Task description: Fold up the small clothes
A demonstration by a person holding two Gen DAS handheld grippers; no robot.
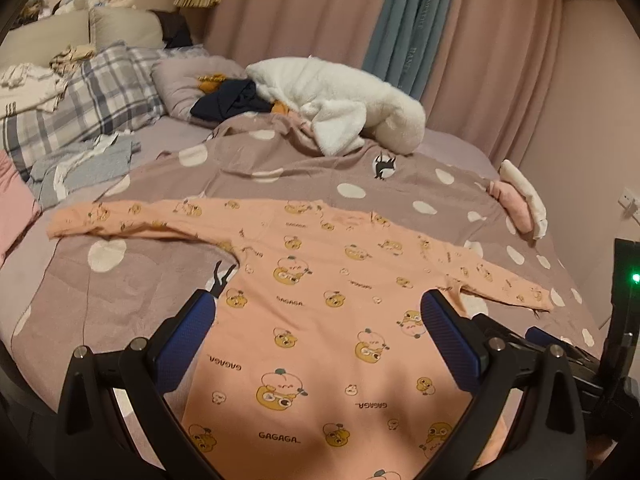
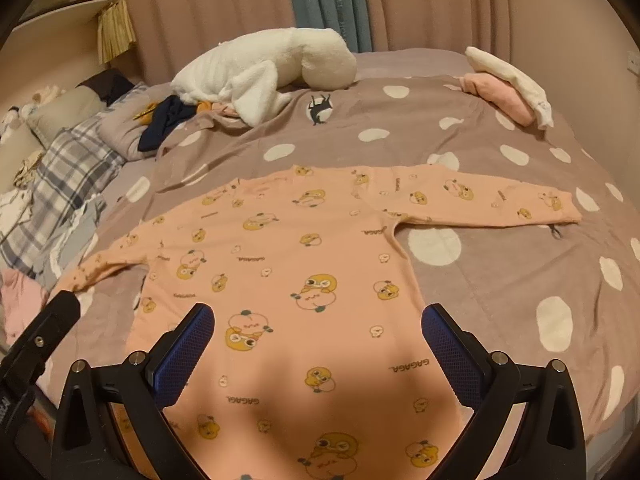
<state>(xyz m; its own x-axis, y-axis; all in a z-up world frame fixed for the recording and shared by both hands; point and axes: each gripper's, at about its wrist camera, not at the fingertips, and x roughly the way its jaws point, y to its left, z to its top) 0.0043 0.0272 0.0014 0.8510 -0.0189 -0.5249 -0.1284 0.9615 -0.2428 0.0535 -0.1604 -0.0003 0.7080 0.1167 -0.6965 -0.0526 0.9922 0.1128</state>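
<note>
Shirt, peach with duck print: lies flat on dotted bedspread, sleeves spread. Left gripper and right gripper: jaws apart, empty, above the hem. Risk: pads pinching bedspread with the thin fabric, dragging both and skewing the fold.

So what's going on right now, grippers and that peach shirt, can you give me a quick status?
Left gripper open, right gripper open, both holding nothing. Peach shirt spread flat on bedspread, sleeves out, unfolded. Nothing lying on it.

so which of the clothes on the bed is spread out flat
The orange long-sleeved top with duck prints; the white fleece and the dark garment lie crumpled.
</note>
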